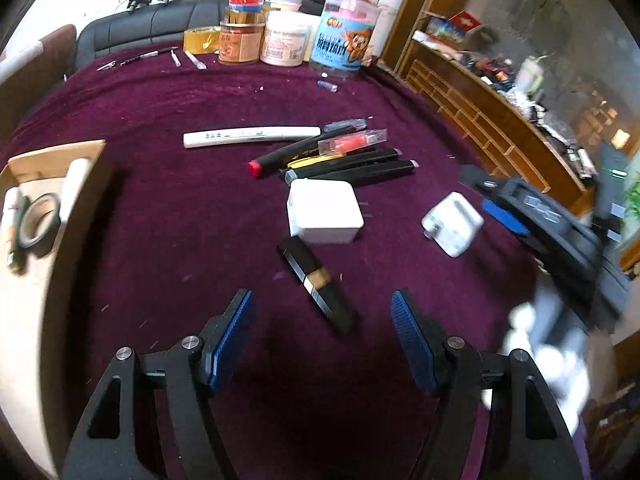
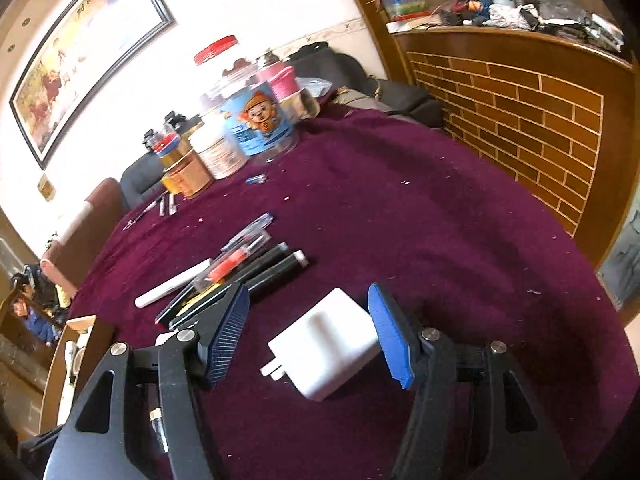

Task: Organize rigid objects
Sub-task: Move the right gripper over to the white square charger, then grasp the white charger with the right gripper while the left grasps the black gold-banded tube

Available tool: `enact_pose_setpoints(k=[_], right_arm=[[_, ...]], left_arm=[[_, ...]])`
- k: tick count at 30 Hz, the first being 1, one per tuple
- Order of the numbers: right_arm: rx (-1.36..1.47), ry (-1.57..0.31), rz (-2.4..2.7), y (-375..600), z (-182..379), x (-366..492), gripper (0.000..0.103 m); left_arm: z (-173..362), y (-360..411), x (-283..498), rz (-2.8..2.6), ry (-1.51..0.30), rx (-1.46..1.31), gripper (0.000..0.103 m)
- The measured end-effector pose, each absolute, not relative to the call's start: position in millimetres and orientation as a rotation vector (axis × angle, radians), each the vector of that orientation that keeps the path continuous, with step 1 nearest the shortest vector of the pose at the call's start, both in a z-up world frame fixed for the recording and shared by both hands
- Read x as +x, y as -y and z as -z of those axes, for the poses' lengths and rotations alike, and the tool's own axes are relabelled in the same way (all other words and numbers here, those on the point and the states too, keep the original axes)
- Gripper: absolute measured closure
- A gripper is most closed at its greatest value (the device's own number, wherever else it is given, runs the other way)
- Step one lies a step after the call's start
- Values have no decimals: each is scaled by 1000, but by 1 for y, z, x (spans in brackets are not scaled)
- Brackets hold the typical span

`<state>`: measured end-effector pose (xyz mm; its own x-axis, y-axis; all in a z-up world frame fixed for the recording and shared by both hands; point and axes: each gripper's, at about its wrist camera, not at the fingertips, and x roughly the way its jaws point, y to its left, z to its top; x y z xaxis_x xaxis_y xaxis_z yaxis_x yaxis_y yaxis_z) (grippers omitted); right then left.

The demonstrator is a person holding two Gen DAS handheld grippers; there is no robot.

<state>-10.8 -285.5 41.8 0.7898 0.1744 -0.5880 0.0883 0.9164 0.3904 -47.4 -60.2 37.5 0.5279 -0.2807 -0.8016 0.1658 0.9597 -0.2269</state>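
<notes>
Printed labels are showing on the jars [image 1: 280, 42] and the white pen [image 1: 252, 137], none sharp enough to read.

White plug-in charger [image 2: 334, 344]: lies flat on the purple cloth, prongs toward the left. White square adapter [image 1: 324, 211]: flat, just below the marker pile. Black markers [image 1: 352, 164]: several lying side by side, one red-capped. White pen-shaped stick [image 1: 252, 136]: lying lengthwise beside them. Black-and-gold tube [image 1: 318, 284]: lying diagonally.
</notes>
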Motion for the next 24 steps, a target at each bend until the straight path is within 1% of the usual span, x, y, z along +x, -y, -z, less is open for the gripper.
enact_pose_setpoints(k=[4,5,6,7,8,9,12,19,24], right_arm=[[398,-636,-25,288,-46,-15,42],[390,-629,-20,288,-47,-16,41],[383,-625,-18,288,-48,-17,40],[380,-623,-19,288,-48,-17,39],[377,-623,-20,288,-48,-17,39],[374,-625,-21,288,-48,-16,38],[374,-632,-27,289,-46,-14,38],[353,-652,-7,286,-43,-13,38],[307,-641,4,275,-48,-18,38]], left_arm=[[-14,80,-23,227,-995,-42,40],[-13,82,-24,225,-954,-4,44],[-11,79,-25,211,-943,8,57],[-13,75,-26,212,-939,-2,76],[-14,66,-25,237,-952,-39,85],[-13,60,-24,253,-971,-68,89],[-22,36,-34,271,-962,-123,89],[-71,-15,-89,357,-827,-241,89],[-103,-51,-128,361,-729,-250,89]])
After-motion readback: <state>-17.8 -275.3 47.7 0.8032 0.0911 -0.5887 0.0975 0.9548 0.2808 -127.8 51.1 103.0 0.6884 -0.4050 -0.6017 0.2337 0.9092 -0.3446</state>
